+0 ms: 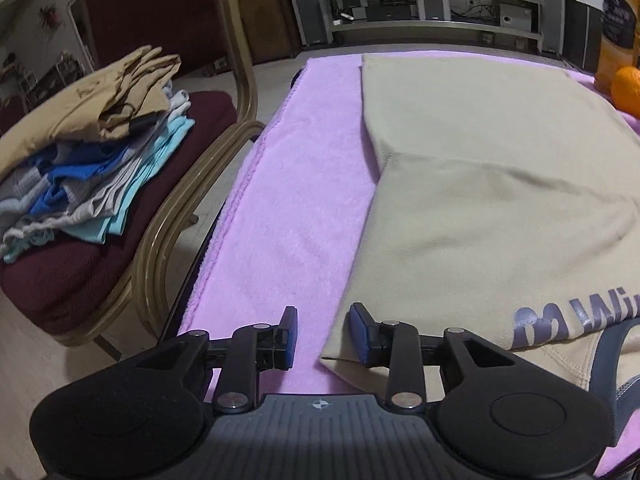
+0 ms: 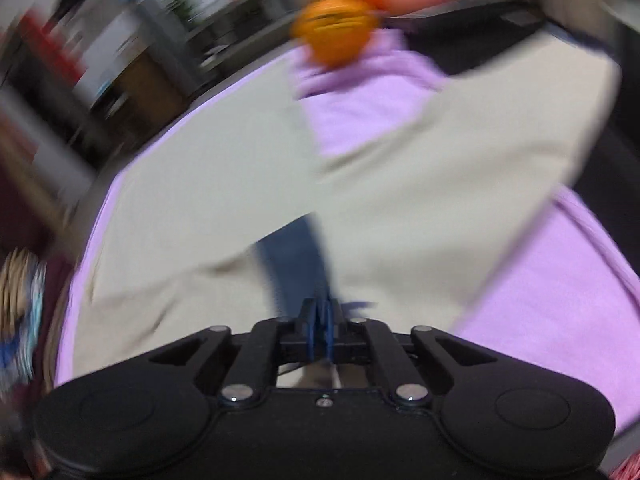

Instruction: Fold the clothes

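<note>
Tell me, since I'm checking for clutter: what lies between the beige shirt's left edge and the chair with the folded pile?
In the left wrist view, only a bare strip of pink towel separates the beige shirt from the chair.

Dim indoor light, right view seemingly motion-blurred

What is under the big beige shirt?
A pink towel lies under the beige shirt, showing along its side. Whatever is beneath the towel is covered, so I cannot tell.
</note>
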A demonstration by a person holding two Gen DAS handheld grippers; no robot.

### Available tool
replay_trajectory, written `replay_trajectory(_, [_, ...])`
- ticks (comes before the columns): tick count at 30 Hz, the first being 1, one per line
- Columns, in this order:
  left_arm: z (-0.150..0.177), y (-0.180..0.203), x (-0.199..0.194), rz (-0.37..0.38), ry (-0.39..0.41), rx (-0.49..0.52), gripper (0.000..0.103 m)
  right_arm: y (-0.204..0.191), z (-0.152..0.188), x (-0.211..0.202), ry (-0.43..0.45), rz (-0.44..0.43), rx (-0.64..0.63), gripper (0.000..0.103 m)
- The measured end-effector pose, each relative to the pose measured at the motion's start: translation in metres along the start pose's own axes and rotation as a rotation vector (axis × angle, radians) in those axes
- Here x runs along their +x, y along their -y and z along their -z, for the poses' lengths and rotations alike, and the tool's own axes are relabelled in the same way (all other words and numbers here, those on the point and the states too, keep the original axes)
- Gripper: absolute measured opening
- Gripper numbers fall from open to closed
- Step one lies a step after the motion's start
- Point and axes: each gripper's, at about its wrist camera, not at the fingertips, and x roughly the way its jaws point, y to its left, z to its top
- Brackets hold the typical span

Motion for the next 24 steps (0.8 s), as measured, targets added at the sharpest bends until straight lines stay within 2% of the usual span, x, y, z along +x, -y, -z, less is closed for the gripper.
replay_trajectory(1, [-0.001, -0.003, -0.003, -0.004, -0.005, -0.014, 0.028, 0.012, -0.004, -0.005, 0.007, 0.021, 0.062, 0.001])
replay_trajectory(2, [-0.001, -0.006, -0.007, -0.013, 0.0, -0.027, 0.025, 0.019, -0.007, -0.013, 0.033, 0.052, 0.08, 0.007])
replay_trajectory(4, [-0.002, -0.009, -0.018, 0.013, 0.019, -0.058, 0.025, 0.025, -0.01, -0.029, 0.079, 0.065, 0.102, 0.012])
replay_trajectory(7, [-0.008, -0.003, -0.03, 0.081, 0.039, -0.073, 0.025, 0.018, -0.01, -0.034, 0.059, -0.057, 0.141, 0.013])
replay_trajectory(10, [-0.019, 0.028, -0.028, 0.153, 0.029, -0.018, 0.025, -0.014, -0.002, -0.009, -0.064, -0.213, 0.125, 0.018])
replay_trajectory(14, [-0.024, 0.072, -0.018, 0.259, -0.012, 0.062, 0.025, -0.056, 0.024, 0.044, -0.317, -0.447, 0.157, 0.026])
replay_trajectory(16, [-0.02, 0.09, -0.009, 0.289, -0.05, 0.1, 0.027, -0.062, 0.036, 0.065, -0.382, -0.472, 0.182, 0.025])
replay_trajectory(17, [-0.016, 0.092, -0.008, 0.272, -0.032, 0.115, 0.031, -0.06, 0.039, 0.071, -0.391, -0.462, 0.194, 0.02])
replay_trajectory(19, [-0.012, 0.085, -0.008, 0.278, -0.028, 0.119, 0.033, -0.041, 0.036, 0.073, -0.367, -0.446, 0.237, 0.006])
replay_trajectory(20, [-0.012, 0.075, -0.007, 0.266, -0.035, 0.088, 0.032, -0.024, 0.031, 0.067, -0.323, -0.427, 0.271, 0.001])
replay_trajectory(22, [-0.011, 0.055, -0.007, 0.24, -0.048, 0.026, 0.028, 0.014, 0.019, 0.054, -0.222, -0.389, 0.362, 0.0])
replay_trajectory(24, [-0.013, 0.033, -0.005, 0.187, -0.052, -0.029, 0.017, 0.047, 0.007, 0.036, -0.117, -0.345, 0.462, 0.0])
